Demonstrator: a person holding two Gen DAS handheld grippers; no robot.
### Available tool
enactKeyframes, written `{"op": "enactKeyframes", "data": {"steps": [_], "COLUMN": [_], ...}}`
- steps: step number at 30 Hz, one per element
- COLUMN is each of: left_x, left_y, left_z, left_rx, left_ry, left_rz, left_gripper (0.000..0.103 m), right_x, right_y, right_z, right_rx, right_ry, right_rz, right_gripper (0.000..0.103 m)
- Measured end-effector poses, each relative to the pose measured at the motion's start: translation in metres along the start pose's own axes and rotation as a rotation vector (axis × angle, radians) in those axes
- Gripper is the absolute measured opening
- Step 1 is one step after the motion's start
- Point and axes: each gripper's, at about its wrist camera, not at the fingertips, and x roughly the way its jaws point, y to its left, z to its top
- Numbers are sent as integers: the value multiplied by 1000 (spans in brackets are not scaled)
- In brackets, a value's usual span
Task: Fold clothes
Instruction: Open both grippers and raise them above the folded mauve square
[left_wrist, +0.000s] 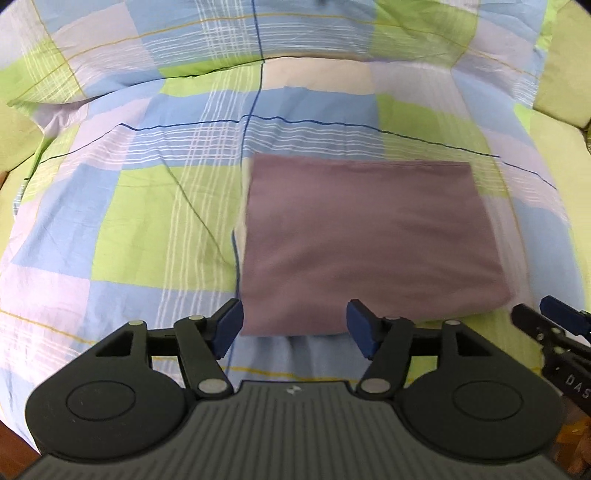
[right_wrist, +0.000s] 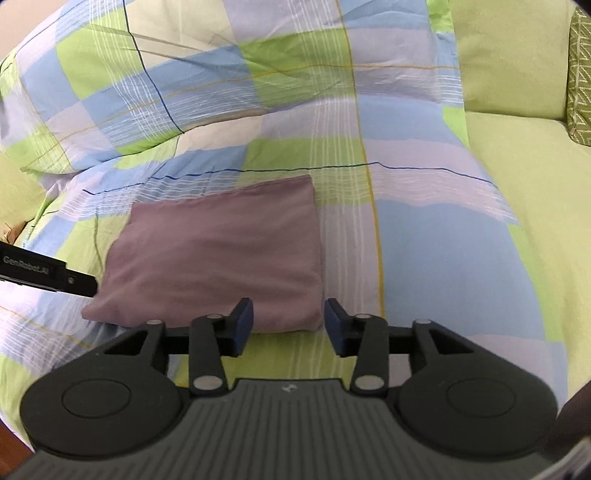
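Flat mauve folded fabric rectangle (left_wrist: 369, 236) lies just ahead of left claw (left_wrist: 295, 328) and right claw (right_wrist: 288, 325) — both released, empty. Fold looks finished — next: back off, fetch another garment from checked quilt (left_wrist: 140, 206).

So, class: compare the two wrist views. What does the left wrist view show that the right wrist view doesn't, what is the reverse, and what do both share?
Left only: the right gripper at its right edge, beside the cloth's near corner.

Right only: the plain green sheet and a patterned cushion at far right; the left gripper's body at the left edge.

Both: the folded purple cloth lying on the checked duvet, and that view's own gripper, fingers open, empty.
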Motion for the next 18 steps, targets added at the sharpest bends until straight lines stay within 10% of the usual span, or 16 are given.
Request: {"op": "enactKeyframes", "data": {"steps": [8, 12, 18], "left_x": [2, 5, 48], "left_y": [-1, -1, 5], "left_z": [-14, -22, -21], "left_rx": [-17, -14, 14], "left_ry": [13, -46, -71], "left_rz": [-52, -98, -49], "left_gripper": [68, 68, 68], "right_x": [-8, -11, 15], "right_y": [10, 12, 10], "right_z": [1, -6, -3], "right_rx": [11, -6, -34], "right_ry": [40, 16, -41], "right_rz": [-6, 79, 138], "right_gripper": [62, 24, 23]}}
